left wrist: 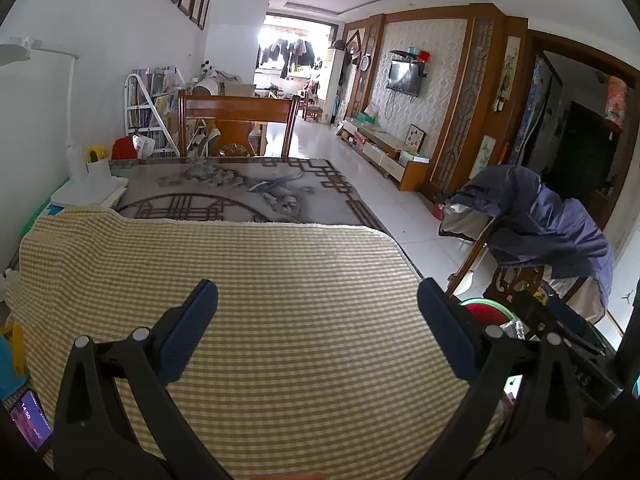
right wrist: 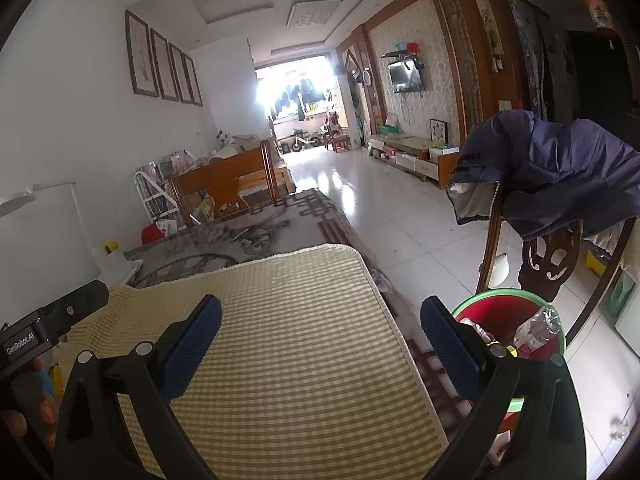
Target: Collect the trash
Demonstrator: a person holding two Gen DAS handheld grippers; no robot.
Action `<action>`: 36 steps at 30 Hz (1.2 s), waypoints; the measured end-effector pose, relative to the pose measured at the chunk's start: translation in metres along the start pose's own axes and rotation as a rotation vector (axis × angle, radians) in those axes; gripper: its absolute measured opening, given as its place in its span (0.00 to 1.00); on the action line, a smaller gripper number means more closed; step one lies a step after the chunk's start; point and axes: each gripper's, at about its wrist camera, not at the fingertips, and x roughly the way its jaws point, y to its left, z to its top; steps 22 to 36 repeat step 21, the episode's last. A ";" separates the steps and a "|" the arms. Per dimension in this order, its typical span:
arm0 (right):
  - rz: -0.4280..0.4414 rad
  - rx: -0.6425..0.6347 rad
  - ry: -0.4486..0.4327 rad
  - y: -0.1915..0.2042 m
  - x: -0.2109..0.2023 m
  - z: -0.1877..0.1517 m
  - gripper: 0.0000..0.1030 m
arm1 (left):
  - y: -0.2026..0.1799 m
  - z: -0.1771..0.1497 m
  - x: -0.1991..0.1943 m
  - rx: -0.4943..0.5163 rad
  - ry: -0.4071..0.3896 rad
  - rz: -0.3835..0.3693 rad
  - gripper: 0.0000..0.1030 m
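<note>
Above the yellow-and-white checked cloth (left wrist: 256, 280) that covers the near part of the tabletop (left wrist: 240, 196), the left hand-held gripper (left wrist: 318, 320) hangs with its blue-padded fingers spread wide apart and nothing between them. Beside it, the right hand-held gripper (right wrist: 320, 330) is likewise wide open and empty, poised over the right edge of the same cloth. Just off the tabletop's right edge, down on the white tiled floor (right wrist: 400, 220), stands a red bin with a green rim (right wrist: 516, 304); it holds the trash, among it a crumpled clear plastic bottle (right wrist: 538, 330) and some other wrappers too small to make out. In the left wrist view only a sliver of that bin shows behind the right finger. A wooden chair draped with a blue-purple jacket (right wrist: 560, 168) stands right behind the bin. Further along the tabletop, past the cloth, a grey patterned cover lies bare, with a white desk lamp (left wrist: 76, 160) at the left edge near the wall. At the lower left of the left wrist view a phone with a lit screen (left wrist: 30, 420) lies by the cloth's edge.
</note>
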 end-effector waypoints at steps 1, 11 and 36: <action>0.000 -0.001 0.003 0.000 0.001 0.000 0.94 | 0.001 -0.001 0.002 -0.001 0.005 0.001 0.95; 0.011 -0.024 0.088 0.007 0.028 -0.014 0.94 | 0.016 -0.011 0.021 -0.018 0.040 0.011 0.95; 0.038 -0.106 0.292 0.042 0.122 -0.041 0.94 | 0.107 -0.045 0.107 -0.053 0.245 0.296 0.95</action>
